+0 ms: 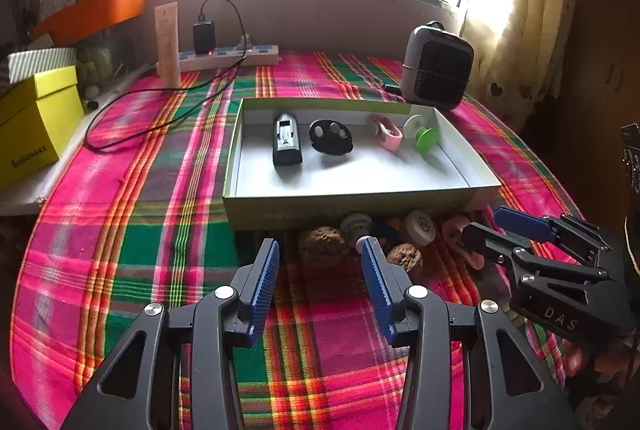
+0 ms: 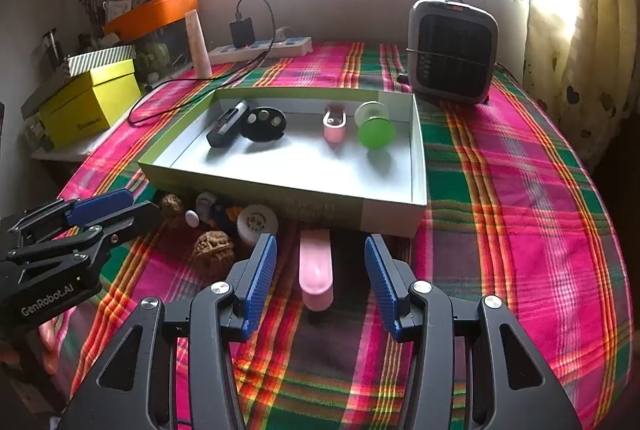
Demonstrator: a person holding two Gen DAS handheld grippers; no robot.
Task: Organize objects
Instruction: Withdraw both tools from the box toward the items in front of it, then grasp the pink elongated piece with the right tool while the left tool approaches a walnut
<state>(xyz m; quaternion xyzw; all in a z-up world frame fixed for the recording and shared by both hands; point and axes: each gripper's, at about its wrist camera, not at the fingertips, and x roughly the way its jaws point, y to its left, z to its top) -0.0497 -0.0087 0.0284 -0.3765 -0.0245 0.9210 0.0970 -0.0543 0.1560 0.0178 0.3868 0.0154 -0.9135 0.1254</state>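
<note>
Your right gripper [image 2: 321, 262]: jaws apart, nothing pinched; pink case [image 2: 316, 272] lies on cloth between them, clear of both pads. Your left gripper [image 1: 320, 260]: jaws apart, empty, above plaid cloth [image 1: 132, 230]. Just past its tips: two walnuts [image 1: 322, 244], white spool [image 1: 421, 228], small bits, all beside near wall of box lid [image 1: 280, 216]. Beyond, inside lid, left to right: black clip [image 1: 286, 140], black oval holder [image 1: 331, 137], pink clip [image 1: 386, 132], green spool [image 1: 424, 137]. Farther, right: heater [image 1: 438, 66]. Farther, left: power strip [image 1: 228, 56].
</note>
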